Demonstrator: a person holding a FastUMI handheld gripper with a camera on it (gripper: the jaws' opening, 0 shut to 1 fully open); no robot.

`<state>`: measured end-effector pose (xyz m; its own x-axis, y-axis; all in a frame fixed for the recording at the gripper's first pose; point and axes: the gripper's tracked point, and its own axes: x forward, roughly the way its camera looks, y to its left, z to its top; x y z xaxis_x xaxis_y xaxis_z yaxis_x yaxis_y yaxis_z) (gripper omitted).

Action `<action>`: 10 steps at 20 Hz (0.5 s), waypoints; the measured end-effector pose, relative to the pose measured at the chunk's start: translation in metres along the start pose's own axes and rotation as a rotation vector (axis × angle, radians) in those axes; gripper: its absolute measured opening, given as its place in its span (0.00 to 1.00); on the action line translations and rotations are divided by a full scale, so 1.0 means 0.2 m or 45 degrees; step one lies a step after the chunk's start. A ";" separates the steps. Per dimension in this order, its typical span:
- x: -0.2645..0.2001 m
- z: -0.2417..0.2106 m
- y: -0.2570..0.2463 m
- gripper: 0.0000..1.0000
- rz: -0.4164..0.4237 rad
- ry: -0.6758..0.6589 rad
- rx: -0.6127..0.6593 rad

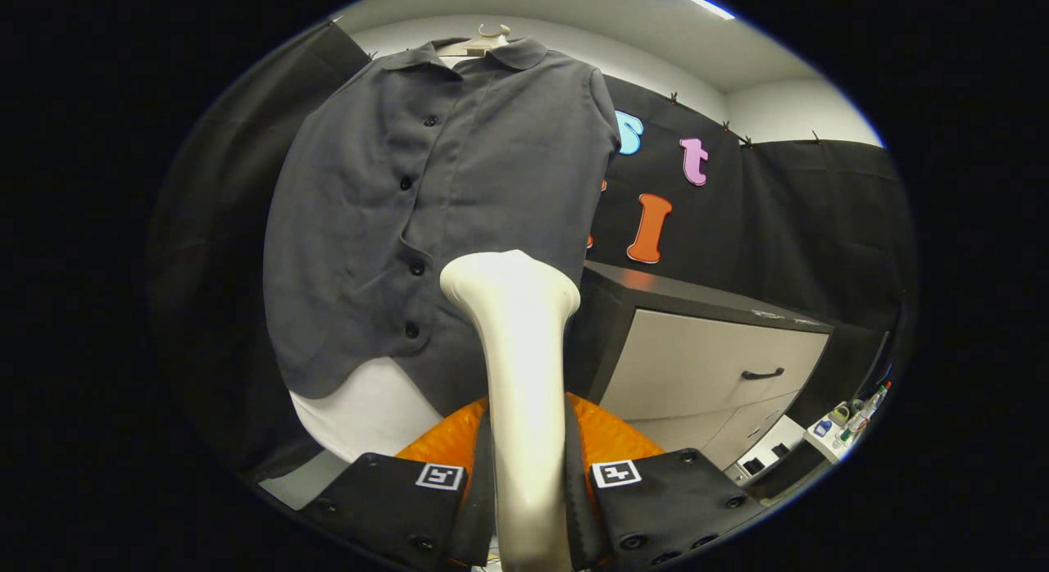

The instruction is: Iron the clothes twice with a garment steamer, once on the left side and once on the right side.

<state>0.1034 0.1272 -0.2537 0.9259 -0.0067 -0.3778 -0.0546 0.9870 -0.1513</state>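
Black cloth lines the booth behind everything, with a pale wall and ceiling above it. Against that cloth a dark grey shirt hangs on a pale hanger, collar at the top and buttons running down its front; the placket sits a little off to the side nearest the dark drape, and the hem curves up to show a white panel behind it. Beside the shirt, on the other side, stands a cabinet with a dark top and light drawer fronts, the upper drawer carrying a dark handle. Past the cabinet's far corner a small clutter of bottles and bits sits on a low white surface (too small to make out what they are).

Nothing stands between the steamer and the shirt. The gripper points forward and upward at the garment, both fingers closed against the steamer's pale handle, which rises straight up between them. Its wide head sits just in front of the shirt's lower front, near the bottom buttons and slightly toward the cabinet side; whether it touches the fabric cannot be told. An orange shape bulges behind the handle, just above the fingers.
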 end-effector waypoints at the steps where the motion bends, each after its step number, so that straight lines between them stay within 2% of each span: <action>1: -0.01 -0.03 0.00 0.43 0.004 0.015 0.000; 10: -0.03 -0.21 0.04 0.43 0.029 0.112 -0.012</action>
<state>0.0815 0.1284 -0.2909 0.8879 0.0011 -0.4600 -0.0789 0.9855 -0.1500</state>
